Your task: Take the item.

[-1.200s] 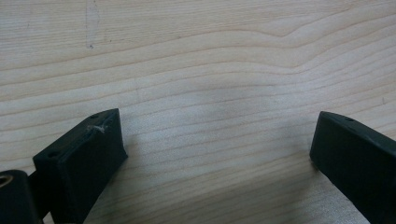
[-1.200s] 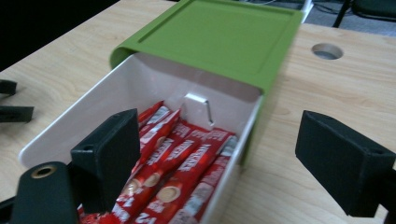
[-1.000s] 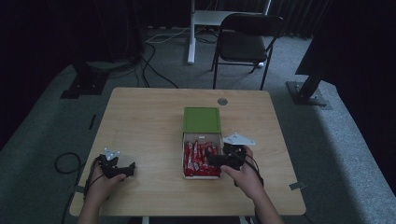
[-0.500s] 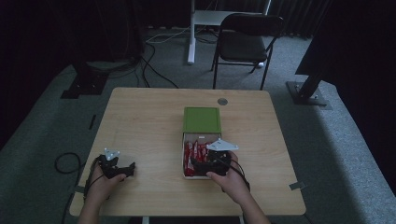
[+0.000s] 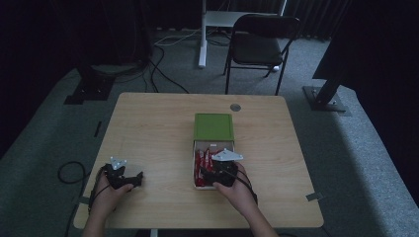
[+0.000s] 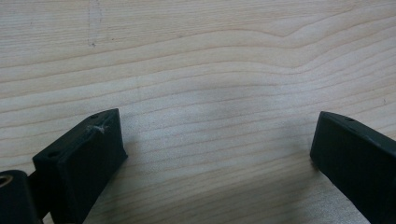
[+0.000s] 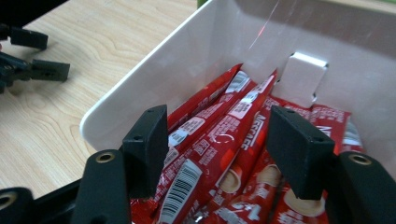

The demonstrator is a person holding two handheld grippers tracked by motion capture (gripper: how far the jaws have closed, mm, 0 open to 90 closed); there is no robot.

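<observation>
Right claw (image 7: pixel 219 154) down inside white box (image 7: pixel 140 93) at centre of high view, jaws half open and just been closing, straddling several red coffee sticks (image 7: pixel 219 140); pads not yet pressing.
Risks: jaws pinch two or three sticks at once, or slick wrapper slips out on lift; left jaw near box wall, may snag and drag box across desk (image 5: pixel 153 138).
Left claw (image 6: pixel 215 154) wide open, empty, over bare desk at lower left of high view.

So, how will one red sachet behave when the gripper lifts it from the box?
Probably light and floppy: each red sachet is a thin, long stick. Its glossy foil may slip between the pads. Packed neighbours in the white box might drag along.
</observation>
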